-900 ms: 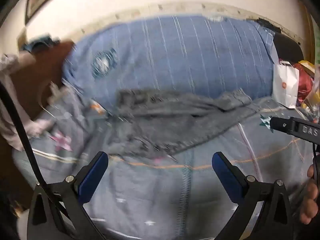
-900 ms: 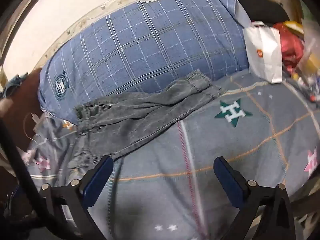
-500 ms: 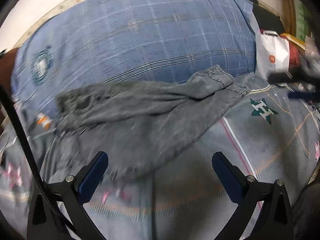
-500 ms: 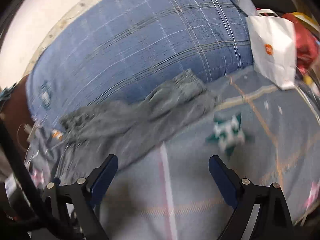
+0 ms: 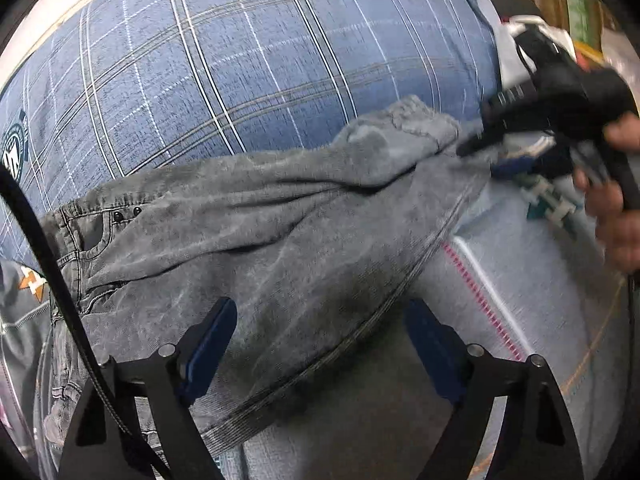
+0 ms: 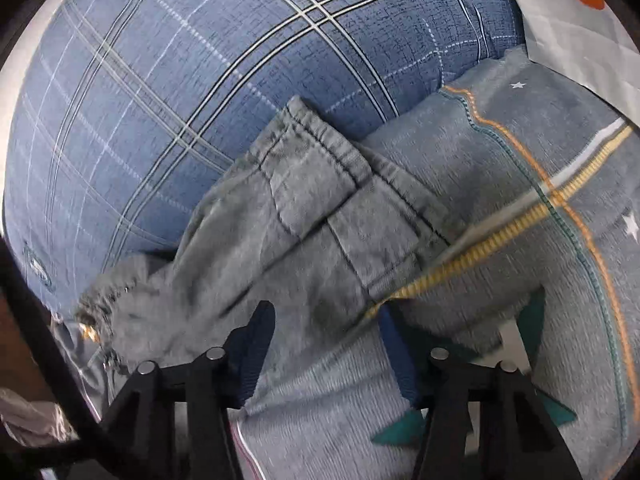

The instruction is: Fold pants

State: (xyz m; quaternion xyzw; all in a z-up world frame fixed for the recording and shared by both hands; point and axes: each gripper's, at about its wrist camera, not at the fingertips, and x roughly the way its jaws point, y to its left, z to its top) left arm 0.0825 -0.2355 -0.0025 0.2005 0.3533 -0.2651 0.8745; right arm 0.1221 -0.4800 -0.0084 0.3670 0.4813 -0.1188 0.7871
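Observation:
Grey denim pants [image 5: 248, 248] lie across the bed, waistband at the left, leg cuffs at the right against a blue plaid pillow [image 5: 240, 72]. My left gripper [image 5: 320, 344] is open just above the lower trouser leg near its seam. My right gripper [image 6: 324, 344] is open, narrower, low over the leg ends; the cuffs [image 6: 320, 184] lie just ahead of it. The right gripper also shows in the left wrist view [image 5: 532, 136], blurred, at the cuffs, with the hand that holds it.
The bed cover [image 6: 560, 208] is grey-blue with orange stitching, stars and a green letter patch. A white paper bag [image 6: 576, 20] stands at the far right beside the pillow. A black cable [image 5: 44, 248] crosses the left of the left wrist view.
Both grippers have moved forward and down, close onto the pants. The right gripper has gone to the cuffs and its jaws have narrowed. The pants have not moved.

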